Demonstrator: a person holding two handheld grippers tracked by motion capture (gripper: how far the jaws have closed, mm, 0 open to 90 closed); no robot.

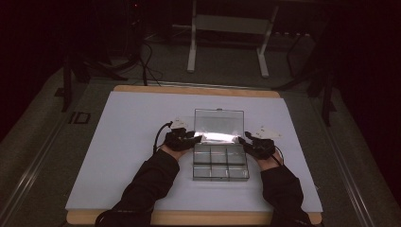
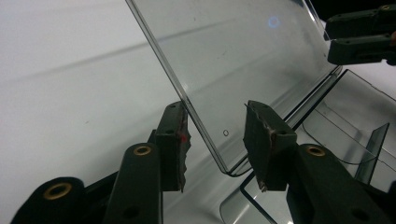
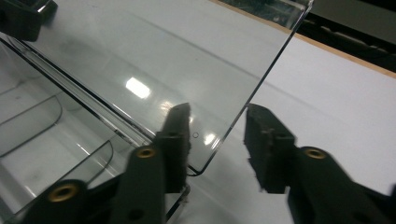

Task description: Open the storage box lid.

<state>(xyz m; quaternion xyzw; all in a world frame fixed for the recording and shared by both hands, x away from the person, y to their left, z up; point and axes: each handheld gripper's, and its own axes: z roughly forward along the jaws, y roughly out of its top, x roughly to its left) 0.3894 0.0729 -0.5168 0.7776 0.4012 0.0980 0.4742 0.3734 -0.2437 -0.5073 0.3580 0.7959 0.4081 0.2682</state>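
1. From the high view I saw the clear plastic compartment box [image 1: 220, 163] sitting near the middle of the white table sheet [image 1: 123, 142], its transparent hinged lid [image 1: 219, 125] swung open toward the far side and lying back at a low slant.
2. That view gave me the six compartments in two rows; the gripper views gave only curved dividers [image 3: 93, 154] and the hinge line.
3. The left gripper view showed what the high view could not: the lid's left edge [image 2: 187, 109] stood between the jaws of my left gripper [image 2: 217, 140], close to the left pad, with a gap to the right pad.
4. The right gripper view showed the lid's right edge [image 3: 252, 93] between the jaws of my right gripper [image 3: 217, 140], neither pad pressing it.
5. Both grippers stood partly open and held nothing.
6. White sheet lay bare left, right and near of the box; the wooden table edge [image 1: 196, 90] ran along the far side.
7. My forearms came in from the near side, one hand at each end of the hinge, grippers pointed inward.
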